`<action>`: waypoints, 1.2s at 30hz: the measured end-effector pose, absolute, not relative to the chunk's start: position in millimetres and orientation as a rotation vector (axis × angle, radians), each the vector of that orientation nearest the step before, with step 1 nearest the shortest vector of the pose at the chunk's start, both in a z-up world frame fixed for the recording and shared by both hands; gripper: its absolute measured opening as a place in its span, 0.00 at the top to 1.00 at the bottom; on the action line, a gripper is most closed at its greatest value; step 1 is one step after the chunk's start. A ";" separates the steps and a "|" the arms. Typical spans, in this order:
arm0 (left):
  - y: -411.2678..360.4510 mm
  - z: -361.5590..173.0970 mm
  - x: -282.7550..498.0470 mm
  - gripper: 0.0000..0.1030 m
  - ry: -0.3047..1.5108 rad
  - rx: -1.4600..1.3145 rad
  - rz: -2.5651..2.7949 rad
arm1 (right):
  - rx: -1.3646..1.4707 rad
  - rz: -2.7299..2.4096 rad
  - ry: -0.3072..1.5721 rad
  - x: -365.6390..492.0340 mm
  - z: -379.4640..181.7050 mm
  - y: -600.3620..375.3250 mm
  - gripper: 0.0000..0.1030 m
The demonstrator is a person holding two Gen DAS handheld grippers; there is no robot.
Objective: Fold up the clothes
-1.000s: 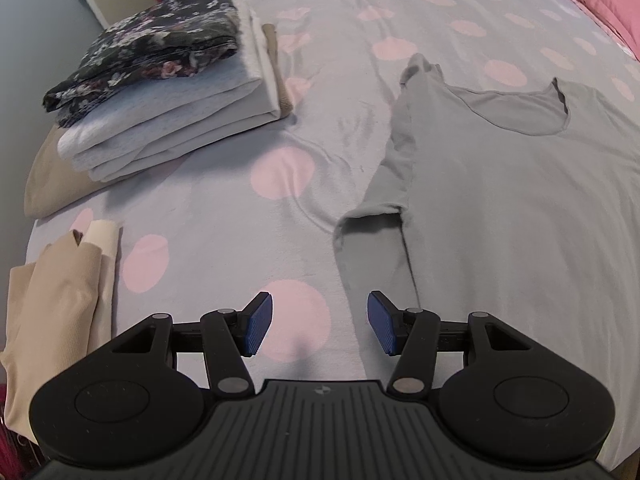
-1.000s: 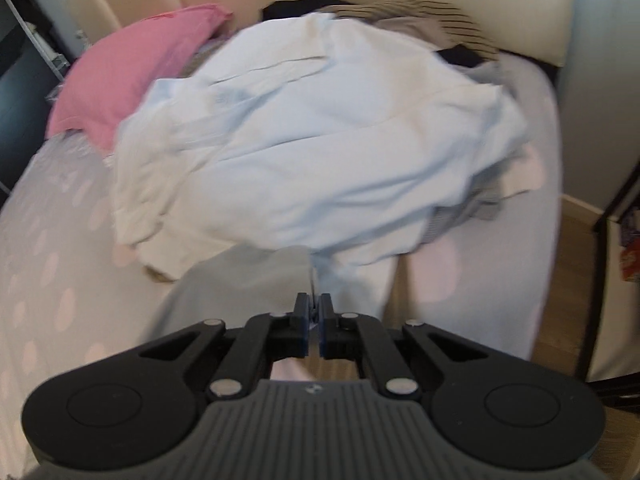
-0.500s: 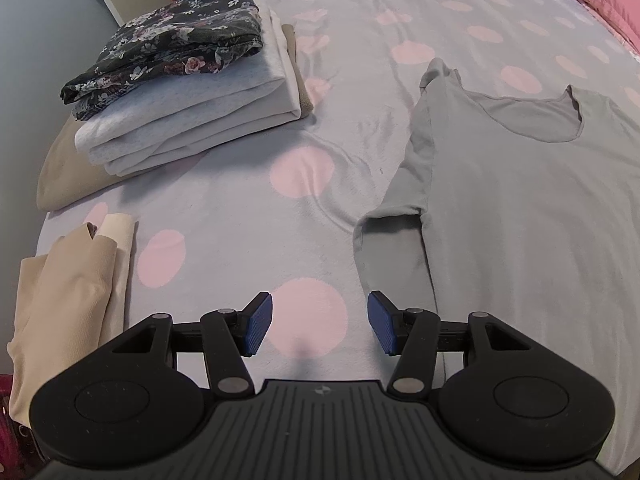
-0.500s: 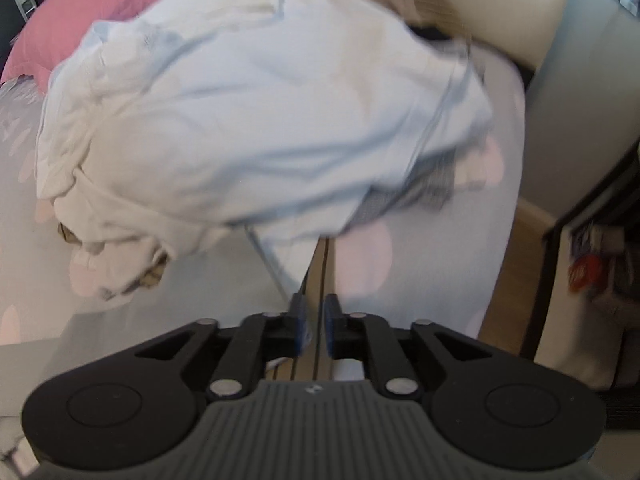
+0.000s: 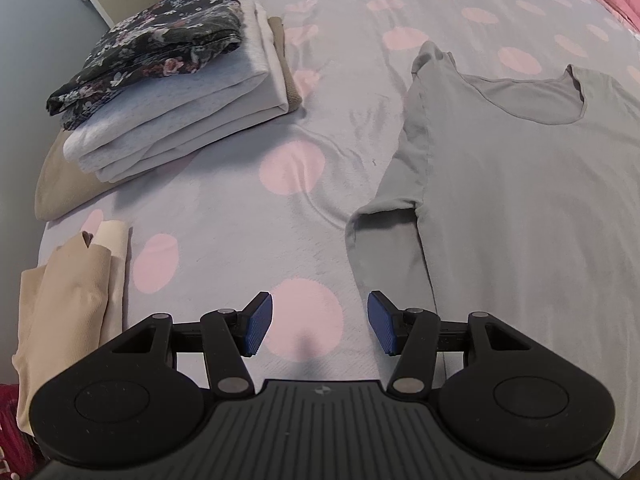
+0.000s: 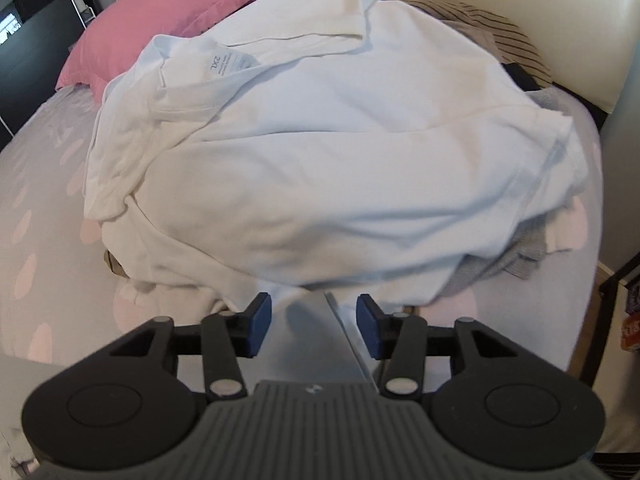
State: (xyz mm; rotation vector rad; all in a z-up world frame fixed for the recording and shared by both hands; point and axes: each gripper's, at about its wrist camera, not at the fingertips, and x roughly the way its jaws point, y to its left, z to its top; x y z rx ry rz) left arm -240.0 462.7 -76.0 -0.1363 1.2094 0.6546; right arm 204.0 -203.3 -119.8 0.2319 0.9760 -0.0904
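A grey T-shirt (image 5: 520,200) lies spread flat on the dotted bedspread (image 5: 240,208), neck toward the far side, its near sleeve folded in. My left gripper (image 5: 319,328) hovers open over a pink dot just left of the shirt's edge, nothing between its pads. In the right wrist view, my right gripper (image 6: 314,326) has its jaws opening; a strip of the grey shirt (image 6: 316,344) lies below and between them, untouched by the pads. Just beyond lies a heap of unfolded clothes topped by a white T-shirt (image 6: 340,152).
A stack of folded clothes (image 5: 168,92) with a dark floral piece on top sits at the far left. A folded beige garment (image 5: 68,300) lies at the near left edge. A pink pillow (image 6: 160,28) and cream headboard (image 6: 520,0) stand behind the heap; floor drops off at right.
The right gripper went from shut on the grey shirt's edge to open, letting the cloth drop, and sank toward the bed. The left gripper stayed open and nearly still.
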 end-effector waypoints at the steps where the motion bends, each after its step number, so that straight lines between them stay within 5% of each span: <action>1: 462.1 -77.0 -238.0 0.51 1.214 -0.131 0.652 | 0.228 -0.093 0.987 206.6 -122.7 -202.5 0.52; 5: 456.6 -80.5 -227.9 0.51 1.228 -0.103 0.630 | 0.230 -0.085 0.997 211.7 -130.9 -202.5 0.63; 7: 453.0 -81.4 -223.9 0.51 1.232 -0.088 0.617 | 0.243 -0.085 0.996 212.0 -132.5 -204.5 0.84; 9: 449.6 -81.8 -220.7 0.51 1.235 -0.073 0.603 | 0.255 -0.097 0.989 210.7 -130.9 -207.5 0.95; 20: 450.3 -81.7 -224.4 0.51 1.239 -0.059 0.613 | 0.250 -0.168 0.794 192.2 -87.1 -218.8 1.00; 27: 449.6 -82.9 -223.6 0.51 1.245 -0.054 0.614 | 0.297 -0.078 0.929 197.8 -118.0 -219.8 0.62; 30: 447.7 -86.1 -220.7 0.51 1.259 -0.038 0.607 | 0.262 -0.076 0.948 201.2 -125.0 -214.2 0.62; 33: 446.1 -87.9 -217.9 0.51 1.266 -0.025 0.601 | 0.249 -0.060 0.967 203.2 -130.2 -210.1 0.68; 34: 445.6 -88.4 -217.1 0.51 1.268 -0.021 0.599 | 0.249 -0.052 0.974 203.6 -131.2 -208.9 0.83; 36: 445.0 -88.9 -215.9 0.51 1.270 -0.018 0.596 | 0.226 -0.056 0.960 203.8 -127.1 -205.4 0.97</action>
